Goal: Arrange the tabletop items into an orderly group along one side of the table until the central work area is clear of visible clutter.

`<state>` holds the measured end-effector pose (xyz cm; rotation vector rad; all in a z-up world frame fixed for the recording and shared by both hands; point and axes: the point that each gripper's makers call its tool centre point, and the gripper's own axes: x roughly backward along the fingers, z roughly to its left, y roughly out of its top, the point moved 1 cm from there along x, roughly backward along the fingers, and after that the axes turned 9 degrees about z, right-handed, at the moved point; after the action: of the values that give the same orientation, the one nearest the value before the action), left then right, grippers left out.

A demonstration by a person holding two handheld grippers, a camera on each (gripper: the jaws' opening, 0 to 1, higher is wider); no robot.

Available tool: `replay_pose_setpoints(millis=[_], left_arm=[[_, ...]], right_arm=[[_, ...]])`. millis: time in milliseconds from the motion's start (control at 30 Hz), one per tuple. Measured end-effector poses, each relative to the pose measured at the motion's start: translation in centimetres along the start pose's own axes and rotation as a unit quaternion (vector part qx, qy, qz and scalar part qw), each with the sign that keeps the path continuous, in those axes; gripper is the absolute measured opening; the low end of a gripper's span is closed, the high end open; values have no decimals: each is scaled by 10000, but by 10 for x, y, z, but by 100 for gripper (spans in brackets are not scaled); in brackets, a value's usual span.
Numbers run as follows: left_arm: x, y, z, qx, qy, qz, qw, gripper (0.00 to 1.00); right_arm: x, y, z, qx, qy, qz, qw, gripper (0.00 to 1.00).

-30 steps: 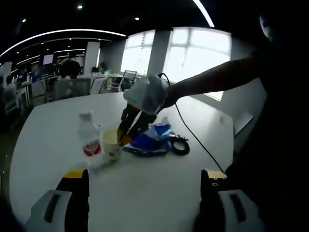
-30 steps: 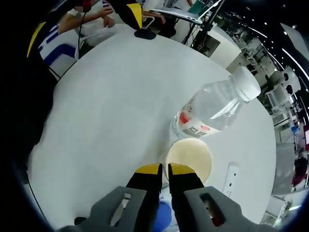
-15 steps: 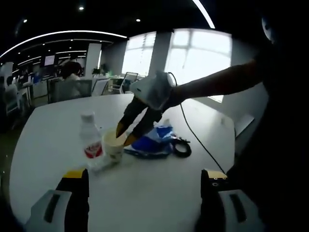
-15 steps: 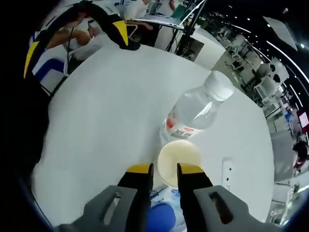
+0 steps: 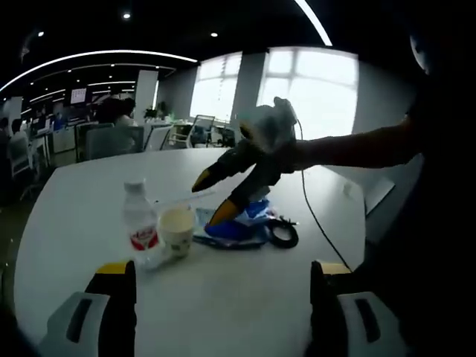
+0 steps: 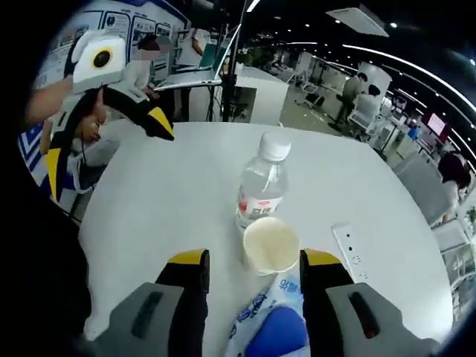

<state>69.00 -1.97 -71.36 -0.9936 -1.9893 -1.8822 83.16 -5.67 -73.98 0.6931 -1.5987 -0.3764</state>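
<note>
A paper cup (image 6: 271, 244) stands on the white round table (image 6: 171, 193), just ahead of my right gripper (image 6: 254, 260), whose jaws stand wide open to either side of it without touching. Behind the cup stands a clear water bottle (image 6: 262, 186) with a red label. A blue and white bag (image 6: 271, 327) lies under the gripper. From the left gripper view the cup (image 5: 177, 230), the bottle (image 5: 137, 222) and the bag (image 5: 238, 224) sit together, with the right gripper (image 5: 213, 198) open above them. My left gripper (image 5: 219, 279) is open and empty, well short of the group.
A coiled black cable (image 5: 282, 234) lies right of the bag, its lead running off over the table edge. A white power strip (image 6: 348, 251) lies to the right of the cup. The left gripper (image 6: 106, 145) hovers open over the table's far left. People sit at desks beyond.
My right gripper has let go of the cup's rim, opened wide, and drawn up and back. The cup stays standing beside the bottle. The left gripper has hardly moved.
</note>
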Motion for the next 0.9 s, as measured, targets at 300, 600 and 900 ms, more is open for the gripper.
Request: replay_pose_setpoints(millis=[300, 600, 900], left_arm=[[-9, 2, -4, -7, 21, 28, 10000, 99], [-11, 5, -5, -7, 70, -8, 10000, 99], [-11, 8, -5, -46, 67, -33, 10000, 99]], right_arm=[[29, -30, 0, -812, -349, -149, 9960, 66], [64, -64, 4, -1589, -756, -358, 9838, 81], [97, -104, 4, -2135, -1136, -389, 9695, 90]])
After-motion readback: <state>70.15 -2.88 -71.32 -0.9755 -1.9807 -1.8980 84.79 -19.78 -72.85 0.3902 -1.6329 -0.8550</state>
